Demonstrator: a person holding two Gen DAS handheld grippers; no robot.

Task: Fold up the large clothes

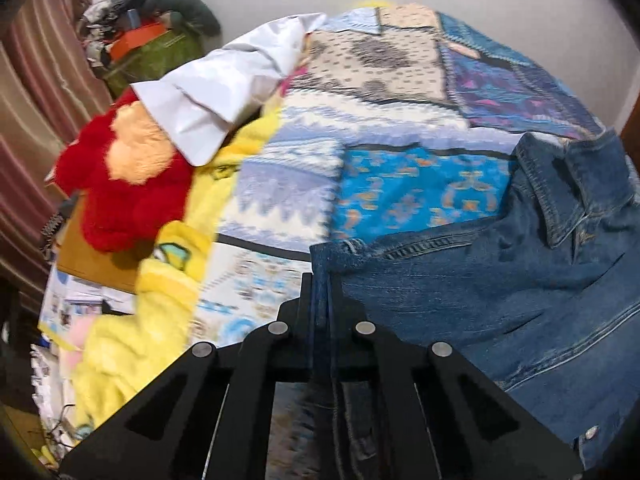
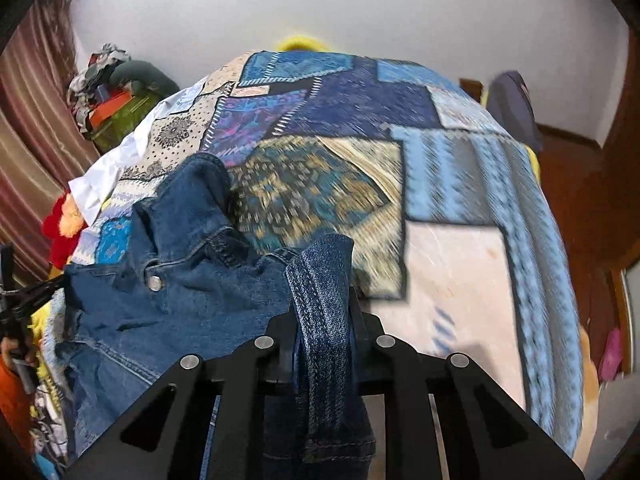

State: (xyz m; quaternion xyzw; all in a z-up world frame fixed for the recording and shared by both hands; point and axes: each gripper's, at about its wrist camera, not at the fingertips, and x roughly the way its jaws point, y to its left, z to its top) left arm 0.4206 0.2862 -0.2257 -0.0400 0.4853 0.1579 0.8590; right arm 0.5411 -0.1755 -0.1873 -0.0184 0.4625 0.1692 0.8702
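The left gripper [image 1: 320, 300] is squeezed tight on the edge of the denim jacket [image 1: 500, 280]. The right gripper [image 2: 322, 316] pinches another edge. The jacket lies between them on the patchwork bedspread [image 2: 460, 260].

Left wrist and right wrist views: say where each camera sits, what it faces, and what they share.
Left wrist: on the left gripper, angled down at the blue denim jacket it pinches; own fingers show.
Right wrist: on the right gripper, shut on a jacket fold; left gripper at far left.
Shared: jacket, patchwork bedspread, red plush toy.
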